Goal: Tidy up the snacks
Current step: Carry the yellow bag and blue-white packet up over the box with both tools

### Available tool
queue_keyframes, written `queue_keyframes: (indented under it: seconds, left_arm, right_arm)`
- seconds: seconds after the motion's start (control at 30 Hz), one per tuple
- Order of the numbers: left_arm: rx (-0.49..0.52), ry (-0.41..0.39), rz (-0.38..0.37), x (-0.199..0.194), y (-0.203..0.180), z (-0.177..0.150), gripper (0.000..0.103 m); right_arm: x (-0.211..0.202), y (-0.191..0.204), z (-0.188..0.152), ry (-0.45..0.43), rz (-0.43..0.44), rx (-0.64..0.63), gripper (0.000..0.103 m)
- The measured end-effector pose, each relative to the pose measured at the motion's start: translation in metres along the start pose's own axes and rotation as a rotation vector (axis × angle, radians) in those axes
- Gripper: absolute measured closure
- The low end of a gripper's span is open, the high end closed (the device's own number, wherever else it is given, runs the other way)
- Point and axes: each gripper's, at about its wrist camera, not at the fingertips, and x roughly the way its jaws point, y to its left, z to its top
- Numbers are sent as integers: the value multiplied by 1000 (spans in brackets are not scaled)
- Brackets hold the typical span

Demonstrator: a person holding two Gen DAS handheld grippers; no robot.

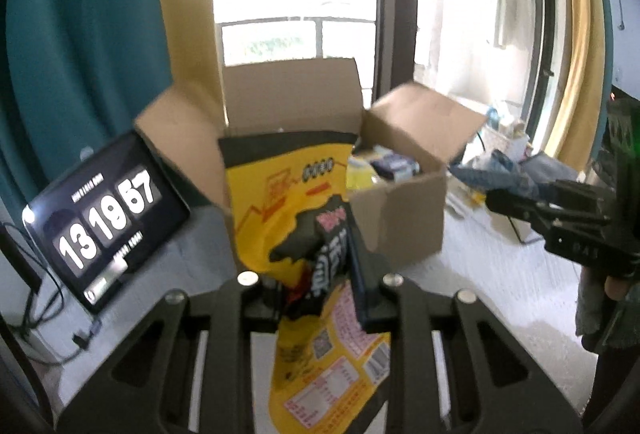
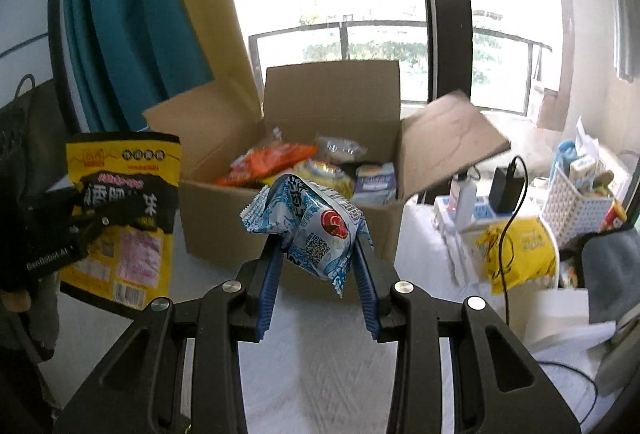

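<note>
The left gripper [image 1: 320, 286] pinches a flat yellow-and-black foil snack pouch [image 1: 288, 201] mid-body; light, crinkly, slippery. The right gripper [image 2: 318, 266] clamps a soft blue-white plastic packet [image 2: 312, 230]. Beyond the fingertips stands the open cardboard box [image 2: 224, 218].

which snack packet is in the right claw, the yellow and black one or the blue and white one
The blue and white packet, with a red circle and a QR code, is clamped in the right claw. The yellow and black bag is in the left claw.
</note>
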Motion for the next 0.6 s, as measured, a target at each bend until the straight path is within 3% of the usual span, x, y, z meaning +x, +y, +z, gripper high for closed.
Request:
queue_keyframes:
  seconds: [0.6]
  left_arm:
    - [-5,-133,81,27,47,68,76]
  right_arm:
    - [23,-16,57,-68,-44,-18,65]
